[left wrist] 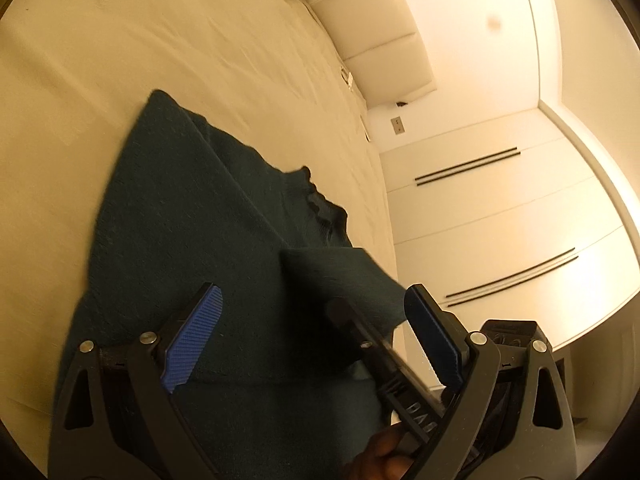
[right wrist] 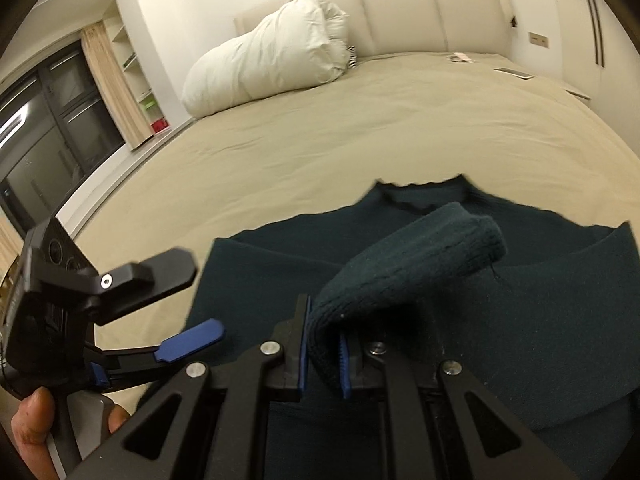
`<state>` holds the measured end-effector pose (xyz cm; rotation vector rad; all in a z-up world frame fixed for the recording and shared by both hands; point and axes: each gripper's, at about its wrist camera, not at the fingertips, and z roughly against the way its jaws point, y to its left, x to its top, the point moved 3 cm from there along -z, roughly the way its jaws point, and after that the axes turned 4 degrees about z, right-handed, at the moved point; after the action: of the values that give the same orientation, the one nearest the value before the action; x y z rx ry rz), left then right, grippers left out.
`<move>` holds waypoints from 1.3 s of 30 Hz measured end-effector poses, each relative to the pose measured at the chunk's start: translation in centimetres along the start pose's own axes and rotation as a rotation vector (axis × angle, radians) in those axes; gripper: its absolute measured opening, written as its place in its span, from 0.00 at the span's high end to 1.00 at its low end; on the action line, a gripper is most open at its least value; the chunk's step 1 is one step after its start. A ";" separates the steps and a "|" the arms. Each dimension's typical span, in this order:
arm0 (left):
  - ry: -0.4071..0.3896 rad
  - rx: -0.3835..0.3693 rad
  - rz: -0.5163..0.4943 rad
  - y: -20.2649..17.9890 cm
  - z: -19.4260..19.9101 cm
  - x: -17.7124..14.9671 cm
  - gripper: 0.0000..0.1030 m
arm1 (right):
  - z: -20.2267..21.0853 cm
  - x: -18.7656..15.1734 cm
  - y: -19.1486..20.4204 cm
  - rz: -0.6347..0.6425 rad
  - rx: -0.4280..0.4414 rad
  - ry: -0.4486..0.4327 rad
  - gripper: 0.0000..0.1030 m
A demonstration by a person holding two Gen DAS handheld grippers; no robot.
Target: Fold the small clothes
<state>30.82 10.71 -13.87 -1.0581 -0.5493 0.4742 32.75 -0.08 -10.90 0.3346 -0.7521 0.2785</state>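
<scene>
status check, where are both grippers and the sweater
Right hand-held gripper shut on sweater sleeve, lifted. Left hand-held gripper open, over dark green sweater. Sweater flat on bed. Nothing in the way.

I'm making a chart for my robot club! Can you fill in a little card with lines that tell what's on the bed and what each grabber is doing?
surface: beige bed sheet
garment: dark green knitted sweater, lying flat on the sheet, collar toward the headboard
right gripper: shut on the sweater's ribbed sleeve cuff, lifted over the body of the sweater
left gripper: open, blue pads apart, above the sweater, holding nothing
also on bed: bundled white duvet near the padded cream headboard
fold status: sleeve partly carried inward, not laid down
</scene>
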 end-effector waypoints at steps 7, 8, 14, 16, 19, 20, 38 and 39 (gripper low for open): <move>-0.033 0.071 0.008 1.3 1.4 0.6 0.09 | -1.8 -2.1 0.3 -0.039 0.101 0.076 0.29; -0.029 0.085 0.000 1.3 1.4 0.6 0.09 | -1.3 -2.2 -0.1 -0.057 0.108 0.074 0.29; -0.015 0.141 -0.097 -0.5 0.6 0.0 0.09 | 5.6 -4.0 -5.7 -0.235 0.205 -0.063 0.29; -0.009 0.145 -0.140 -1.5 -0.1 -0.5 0.09 | 8.0 -5.2 -8.7 -0.342 0.232 -0.133 0.26; 0.011 0.194 -0.274 -3.8 -1.0 -1.9 0.09 | 10.0 -7.1 -13.9 -0.531 0.231 -0.194 0.24; 0.013 0.217 -0.319 -4.5 -1.4 -2.5 0.09 | 10.1 -7.7 -15.8 -0.601 0.230 -0.191 0.24; -0.230 0.804 -1.250 -10.3 -8.3 -14.7 0.09 | 10.3 -10.0 -20.3 -0.785 0.348 -0.199 0.24; -0.230 0.809 -1.273 -10.1 -8.4 -15.2 0.09 | 10.3 -10.0 -20.2 -0.786 0.349 -0.193 0.24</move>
<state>25.44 -8.38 -10.91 0.2258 -0.9906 -0.3285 26.72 -23.77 -14.92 0.9642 -0.7051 -0.3777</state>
